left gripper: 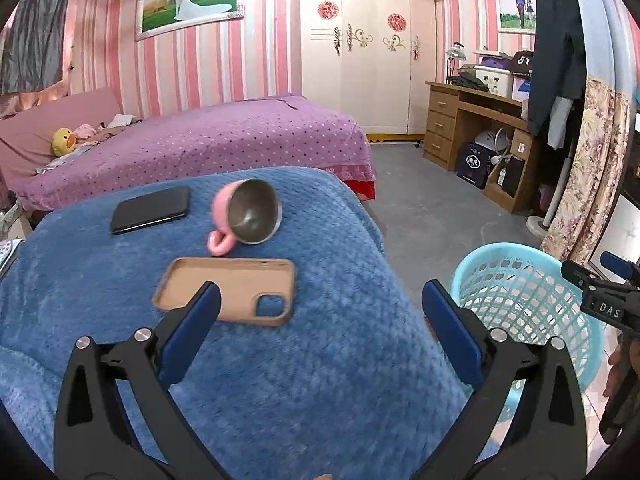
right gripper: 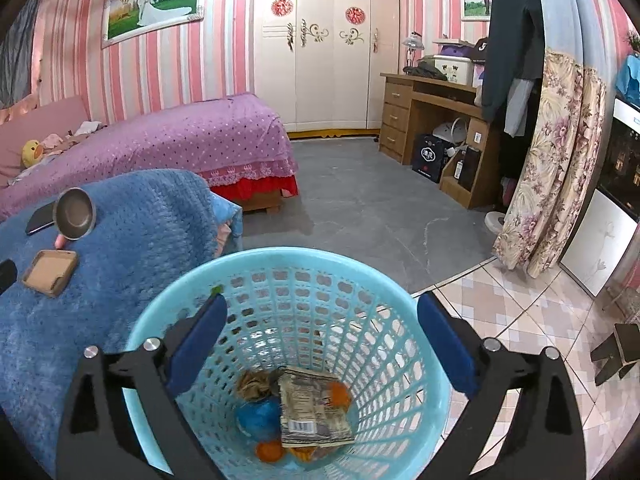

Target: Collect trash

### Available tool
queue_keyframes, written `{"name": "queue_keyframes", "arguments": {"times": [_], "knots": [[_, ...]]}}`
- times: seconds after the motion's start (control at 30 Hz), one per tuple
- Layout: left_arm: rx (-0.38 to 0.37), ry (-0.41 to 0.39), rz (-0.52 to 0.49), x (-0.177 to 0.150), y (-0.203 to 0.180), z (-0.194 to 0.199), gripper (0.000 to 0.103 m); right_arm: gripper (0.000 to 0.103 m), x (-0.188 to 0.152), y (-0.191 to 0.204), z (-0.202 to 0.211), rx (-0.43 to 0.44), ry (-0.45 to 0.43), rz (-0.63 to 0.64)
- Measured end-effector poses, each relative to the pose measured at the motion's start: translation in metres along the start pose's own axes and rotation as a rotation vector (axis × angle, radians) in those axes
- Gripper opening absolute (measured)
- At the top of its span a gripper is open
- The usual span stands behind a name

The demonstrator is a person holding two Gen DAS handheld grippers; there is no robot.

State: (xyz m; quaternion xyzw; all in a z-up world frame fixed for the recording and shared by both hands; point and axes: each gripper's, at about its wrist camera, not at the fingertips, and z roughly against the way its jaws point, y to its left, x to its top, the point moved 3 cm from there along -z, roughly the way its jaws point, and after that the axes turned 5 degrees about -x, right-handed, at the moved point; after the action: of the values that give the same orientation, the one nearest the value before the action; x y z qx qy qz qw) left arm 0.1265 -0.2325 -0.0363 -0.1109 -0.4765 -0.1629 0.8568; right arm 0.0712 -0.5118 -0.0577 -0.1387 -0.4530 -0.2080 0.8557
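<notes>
Turquoise plastic basket point(right gripper: 280, 280) sits on the floor just beside the blue blanket point(left gripper: 300, 360), & the right gripper point(right gripper: 320, 336) hangs right over its mouth, jaws wide, nothing between them. Down in the bottom lies the trash: a crumpled printed wrapper point(right gripper: 312, 412) w/ a barcode at its near end, long axis running roughly away from the jaws, plus a blue ball-ish thing point(right gripper: 256, 416), orange bits point(right gripper: 269, 451) and a brownish frayed clump point(right gripper: 254, 384). Text on the wrapper is too small to read.

Left gripper point(left gripper: 320, 312) is over the blanket, jaws also wide & empty. Ahead of it and a bit left lies a tan phone case point(left gripper: 240, 284), open side up, long axis across the jaws' line, camera cutout toward the right; the left finger's tip overlaps its near edge in view, can't tell if touching. Beyond that a pink cup point(left gripper: 244, 212) tipped on its side, steel inside facing the camera, handle down on the blanket, and further left a black phone point(left gripper: 152, 208) lying flat.

My read: no obvious trash left on the blanket, so the collecting looks close to done. If anything else goes in, the left arm is nearer the blanket things, the right nearer the basket, which lies to the left gripper's right.

Writing: "DAS" on the right gripper's body, seen from the left cam; a "5" on a dark item on the desk point(right gripper: 420, 92); dark bag under the desk has a label I can't read
</notes>
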Motion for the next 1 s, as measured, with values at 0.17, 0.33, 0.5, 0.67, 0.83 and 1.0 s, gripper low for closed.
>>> {"name": "queue_keyframes", "arguments": {"times": [0.17,0.33,0.5,0.67,0.83,1.0], "knots": [[0.012,-0.023,0.000,-0.007,0.022,0.038,0.097,0.098,0.007,0.023,0.053,0.038,-0.084,-0.023],[0.037,-0.058,-0.009,-0.019,0.041,0.074,0.097,0.098,-0.008,0.060,0.099,0.078,-0.122,-0.014],[0.026,-0.044,0.024,-0.039,0.058,0.096,0.097,0.098,-0.035,0.099,0.136,0.121,-0.146,0.032],[0.038,-0.053,0.067,-0.051,0.076,0.109,0.097,0.098,-0.048,0.123,0.153,0.122,-0.185,0.078],[0.052,-0.064,0.046,-0.059,0.084,0.110,0.097,0.098,-0.050,0.136,0.157,0.129,-0.209,0.083],[0.050,-0.070,0.051,-0.061,0.090,0.106,0.097,0.098,-0.053,0.144,0.154,0.124,-0.208,0.107]]}}
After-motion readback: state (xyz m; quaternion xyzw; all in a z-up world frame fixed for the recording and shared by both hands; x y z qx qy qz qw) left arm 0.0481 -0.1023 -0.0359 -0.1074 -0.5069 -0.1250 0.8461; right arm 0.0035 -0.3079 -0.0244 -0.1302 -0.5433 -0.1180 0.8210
